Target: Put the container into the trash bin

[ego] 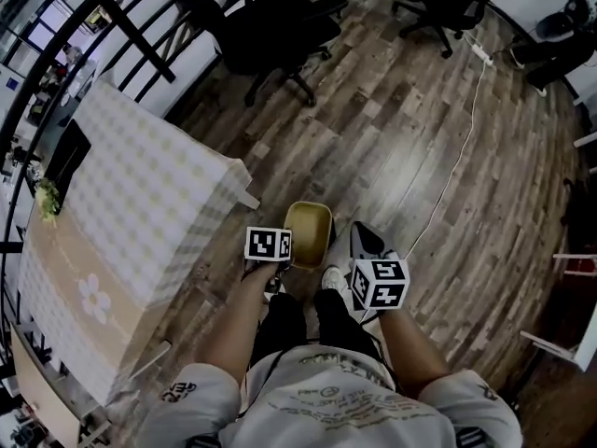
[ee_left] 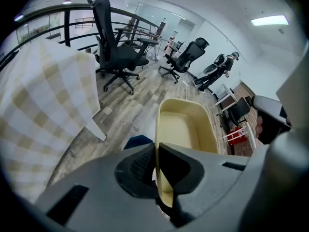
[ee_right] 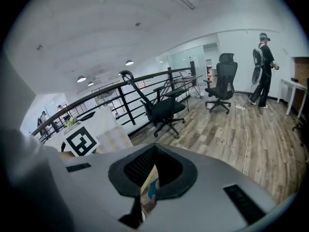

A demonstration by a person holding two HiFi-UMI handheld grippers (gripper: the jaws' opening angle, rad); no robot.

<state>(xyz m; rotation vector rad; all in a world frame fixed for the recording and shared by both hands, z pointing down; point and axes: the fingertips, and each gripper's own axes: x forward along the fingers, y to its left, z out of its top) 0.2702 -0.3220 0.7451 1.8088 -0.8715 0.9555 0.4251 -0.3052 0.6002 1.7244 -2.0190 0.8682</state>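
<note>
A cream-yellow oblong container (ego: 309, 232) hangs over the wooden floor in front of the person's feet. My left gripper (ego: 287, 263) is shut on its near rim; in the left gripper view the thin wall of the container (ee_left: 186, 129) stands upright between the pads of the left gripper (ee_left: 157, 170). My right gripper (ego: 362, 239) is just right of the container, and in its own view the right gripper (ee_right: 149, 190) is shut on a thin flat printed piece (ee_right: 150, 191), tan, blue and red. No trash bin is clearly in view.
A table with a checked cloth (ego: 140, 203) stands at the left, its corner close to the left gripper. Black office chairs (ego: 280, 26) stand further off. A white cable (ego: 457, 157) runs across the floor at the right. A dark blue thing (ee_left: 137, 141) lies under the container.
</note>
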